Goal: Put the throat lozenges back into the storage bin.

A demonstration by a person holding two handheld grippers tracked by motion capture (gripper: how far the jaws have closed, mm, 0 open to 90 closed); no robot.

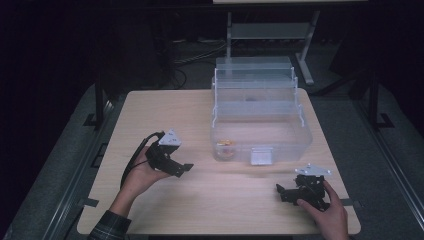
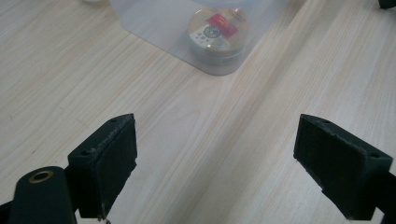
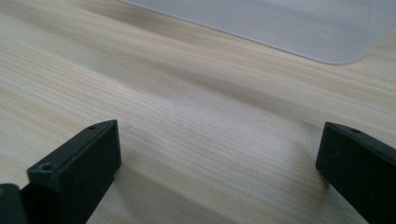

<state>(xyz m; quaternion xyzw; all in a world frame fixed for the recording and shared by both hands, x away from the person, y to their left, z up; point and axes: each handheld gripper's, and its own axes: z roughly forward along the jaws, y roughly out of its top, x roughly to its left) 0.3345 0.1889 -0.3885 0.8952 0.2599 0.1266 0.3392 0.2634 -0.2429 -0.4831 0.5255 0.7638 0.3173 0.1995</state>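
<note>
Hovering low over the table with both left gripper and right gripper released, grasping nothing; aiming left at the round tin inside the clear box, front-left corner, probably for lifting out.

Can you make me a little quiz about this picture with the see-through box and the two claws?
1. True or false: the left claw is holding the small round tin.
2. Where is the tin? A) on the bare table B) inside the clear box C) in the right claw
3. Fill in: both claws are wide ____.

Key: 1 false, it is open and holds nothing. 2 B, near the box's front left corner. 3 open.
</note>
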